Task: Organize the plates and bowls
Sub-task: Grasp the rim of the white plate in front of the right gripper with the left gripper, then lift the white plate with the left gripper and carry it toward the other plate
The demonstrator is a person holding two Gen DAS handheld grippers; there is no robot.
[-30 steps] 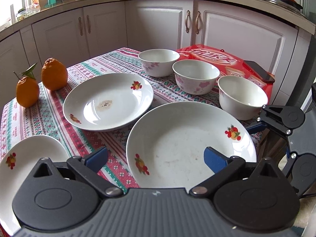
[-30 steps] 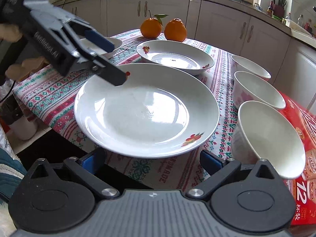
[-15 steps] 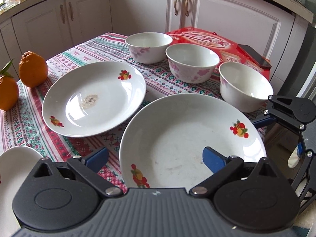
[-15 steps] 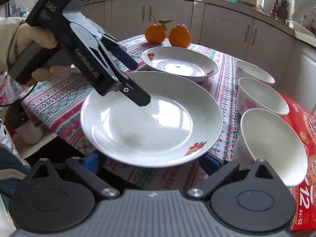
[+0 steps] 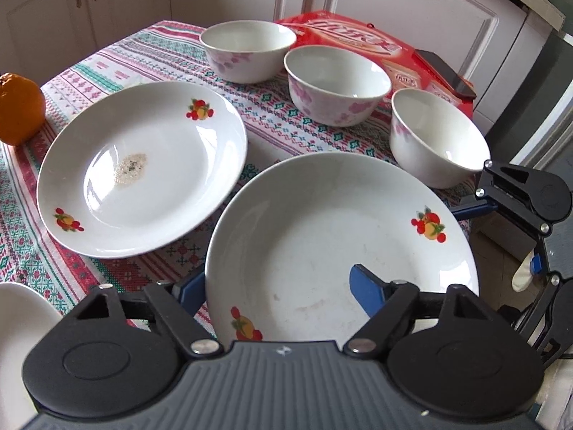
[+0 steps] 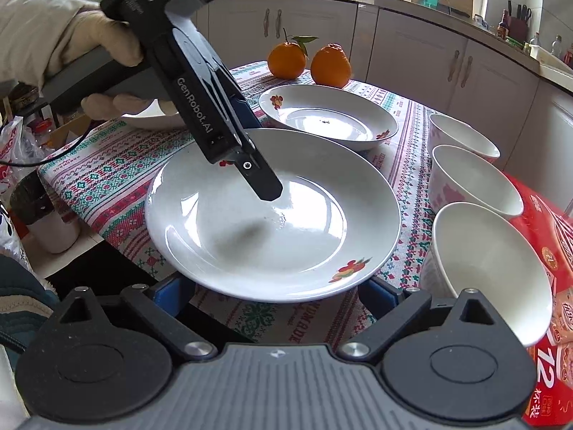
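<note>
A white plate with fruit prints (image 5: 336,236) lies at the table's near edge; it also shows in the right wrist view (image 6: 272,215). My left gripper (image 5: 279,283) is open and straddles the plate's rim: one finger (image 5: 369,286) is over the plate, the other is outside the rim. In the right wrist view the left gripper's finger (image 6: 263,182) hangs over the plate's middle. My right gripper (image 6: 275,294) is open, its fingers low at the plate's opposite edge. A second plate (image 5: 139,165) lies behind. Three white bowls (image 5: 336,86) stand in a row.
Two oranges (image 6: 308,61) sit at the table's far end. A red box (image 5: 358,39) with a dark phone (image 5: 447,75) on it lies under the bowls' side. A third plate (image 5: 18,337) is at the left. Cabinets surround the table.
My left gripper has moved forward and down over the near plate, so one finger now hangs inside it. The right gripper has closed in slightly on the plate's other edge.
</note>
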